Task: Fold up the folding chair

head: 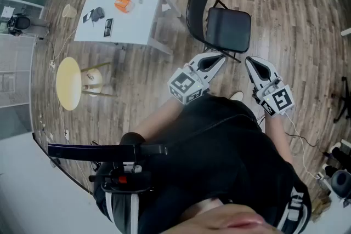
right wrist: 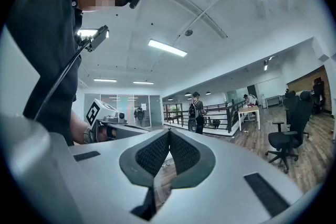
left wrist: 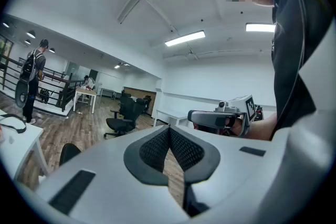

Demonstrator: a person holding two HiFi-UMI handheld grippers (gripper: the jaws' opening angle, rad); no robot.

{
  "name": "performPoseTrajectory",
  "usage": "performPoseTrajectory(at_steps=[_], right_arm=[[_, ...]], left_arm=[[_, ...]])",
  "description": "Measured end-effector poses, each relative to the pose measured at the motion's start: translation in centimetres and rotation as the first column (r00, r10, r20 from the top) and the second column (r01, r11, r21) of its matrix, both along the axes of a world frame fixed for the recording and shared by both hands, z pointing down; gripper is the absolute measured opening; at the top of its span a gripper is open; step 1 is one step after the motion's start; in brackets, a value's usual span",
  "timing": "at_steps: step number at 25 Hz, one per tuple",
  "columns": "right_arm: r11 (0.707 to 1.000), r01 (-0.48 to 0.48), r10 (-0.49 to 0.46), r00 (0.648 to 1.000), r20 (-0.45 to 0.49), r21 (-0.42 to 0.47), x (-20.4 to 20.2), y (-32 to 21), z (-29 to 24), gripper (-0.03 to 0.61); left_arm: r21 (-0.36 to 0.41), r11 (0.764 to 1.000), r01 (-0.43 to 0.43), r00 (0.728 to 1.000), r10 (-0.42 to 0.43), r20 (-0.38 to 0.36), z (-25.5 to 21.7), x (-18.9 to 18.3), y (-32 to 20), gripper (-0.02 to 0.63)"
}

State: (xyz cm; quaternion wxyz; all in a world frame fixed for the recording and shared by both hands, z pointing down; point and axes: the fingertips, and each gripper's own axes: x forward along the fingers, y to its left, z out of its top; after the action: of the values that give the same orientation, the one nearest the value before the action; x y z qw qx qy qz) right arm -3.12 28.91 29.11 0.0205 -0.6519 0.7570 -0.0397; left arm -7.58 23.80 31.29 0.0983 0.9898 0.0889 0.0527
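The left gripper (head: 215, 61) and right gripper (head: 252, 64) are held level and side by side. Both sets of jaws are fully closed, with nothing between them. The folding chair (head: 227, 29) stands unfolded just ahead of and below both jaw tips.

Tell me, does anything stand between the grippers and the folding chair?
Nothing visible does. The left gripper and the right gripper, both shut, point at the folding chair with only bare floor between. The white table stands off to the side.
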Motion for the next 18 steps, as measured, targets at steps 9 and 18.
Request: performPoseTrajectory(at_steps=[9, 18], right_arm=[[1.0, -0.001, 0.001, 1.0, 0.013, -0.008, -0.6, 0.3, 0.7, 0.012], [0.999, -0.034, 0.032, 0.999, 0.044, 0.031, 0.6, 1.3, 0.4, 0.012]], left_arm=[[0.004, 1.0, -0.019, 1.0, 0.019, 0.004, 0.0, -0.2, 0.4, 0.005], [0.032, 0.999, -0.037, 0.999, 0.037, 0.001, -0.1, 0.4, 1.1, 0.005]])
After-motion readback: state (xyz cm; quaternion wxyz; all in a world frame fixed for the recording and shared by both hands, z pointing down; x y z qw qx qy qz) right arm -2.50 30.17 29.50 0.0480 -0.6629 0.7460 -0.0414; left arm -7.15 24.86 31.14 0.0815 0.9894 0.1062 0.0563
